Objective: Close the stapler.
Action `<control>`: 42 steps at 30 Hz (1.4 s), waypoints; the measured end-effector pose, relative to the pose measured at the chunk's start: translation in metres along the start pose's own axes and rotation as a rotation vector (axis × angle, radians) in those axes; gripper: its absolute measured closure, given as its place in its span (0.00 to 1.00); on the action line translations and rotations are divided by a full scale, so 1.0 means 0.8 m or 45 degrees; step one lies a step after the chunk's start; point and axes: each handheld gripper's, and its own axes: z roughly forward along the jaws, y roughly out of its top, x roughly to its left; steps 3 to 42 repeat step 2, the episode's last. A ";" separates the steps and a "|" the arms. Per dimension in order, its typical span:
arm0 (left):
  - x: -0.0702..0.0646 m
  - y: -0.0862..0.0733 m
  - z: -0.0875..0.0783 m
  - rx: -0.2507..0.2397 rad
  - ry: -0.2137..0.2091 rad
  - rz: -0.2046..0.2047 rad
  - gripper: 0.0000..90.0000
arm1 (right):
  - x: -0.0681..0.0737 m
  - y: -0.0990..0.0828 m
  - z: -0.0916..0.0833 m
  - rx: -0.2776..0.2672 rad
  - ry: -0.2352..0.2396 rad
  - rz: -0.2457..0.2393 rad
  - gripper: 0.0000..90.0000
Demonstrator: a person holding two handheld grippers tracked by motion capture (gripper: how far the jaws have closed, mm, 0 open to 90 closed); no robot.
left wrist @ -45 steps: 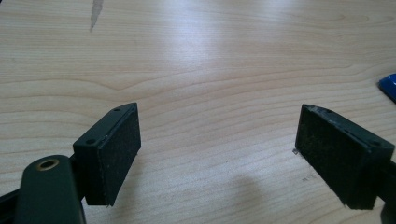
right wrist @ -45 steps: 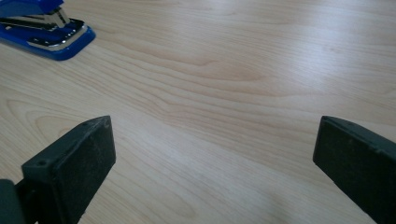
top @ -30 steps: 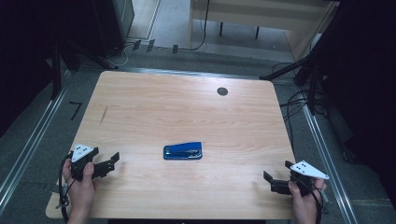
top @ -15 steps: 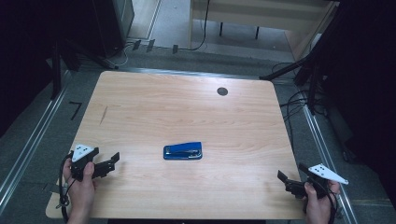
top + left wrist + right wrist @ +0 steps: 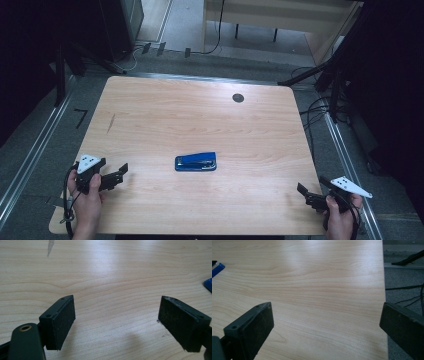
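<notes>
Blue stapler lies mid-worktop, well apart from both tools: left tool and right tool gape empty. A slanted pinch could skid its smooth body.

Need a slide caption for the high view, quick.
Blue stapler lies mid-table, untouched, between open left tongs and open right tongs at the near corners of the wooden table.

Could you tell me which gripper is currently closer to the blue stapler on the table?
The left. The left gripper sits open just left of the blue stapler, near the table's front-left corner. The right gripper is open too, farther away at the front-right edge.
</notes>
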 end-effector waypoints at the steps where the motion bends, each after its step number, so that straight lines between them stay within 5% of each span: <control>1: 0.000 0.000 0.000 0.001 0.001 0.000 0.17 | 0.001 0.000 0.000 0.004 -0.004 -0.002 0.00; 42: 0.000 0.000 0.000 0.002 0.001 -0.002 0.17 | 0.001 0.000 0.000 0.005 -0.004 -0.007 0.00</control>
